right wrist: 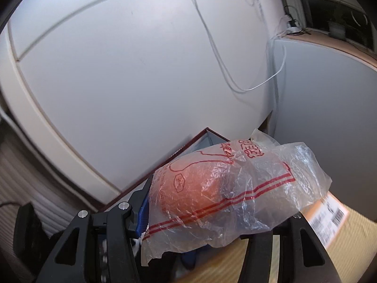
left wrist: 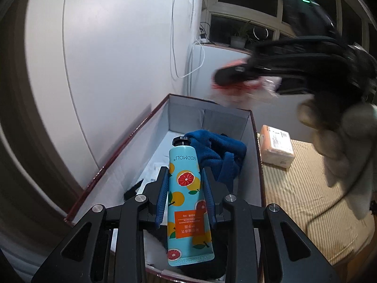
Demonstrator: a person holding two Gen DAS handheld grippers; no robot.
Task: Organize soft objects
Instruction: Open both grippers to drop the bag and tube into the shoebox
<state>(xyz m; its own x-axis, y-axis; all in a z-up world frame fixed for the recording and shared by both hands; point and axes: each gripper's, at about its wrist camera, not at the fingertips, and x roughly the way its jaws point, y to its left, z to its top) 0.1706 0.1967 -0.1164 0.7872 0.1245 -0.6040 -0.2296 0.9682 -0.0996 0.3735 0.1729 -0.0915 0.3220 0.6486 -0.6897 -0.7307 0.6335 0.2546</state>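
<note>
My left gripper (left wrist: 185, 176) is shut on a teal hand cream tube (left wrist: 187, 188) with citrus print, cap pointing away, held above an open white-lined box (left wrist: 212, 118) with a dark red rim. A crumpled blue towel (left wrist: 219, 151) lies inside the box. My right gripper (right wrist: 212, 188) is shut on a clear plastic bag with red print holding an orange soft item (right wrist: 200, 186); the bag hides the right finger. In the left wrist view the right gripper (left wrist: 226, 75) hovers blurred above the box's far right corner with the bag (left wrist: 247, 89).
The box stands against a white wall (left wrist: 117, 59) with hanging white cables (left wrist: 175, 47). A wrapped orange parcel (left wrist: 275, 146) lies on a striped beige mat (left wrist: 306, 200) right of the box. A gloved hand (left wrist: 341, 136) holds the right gripper. A windowsill with a potted plant (left wrist: 238, 40) is behind.
</note>
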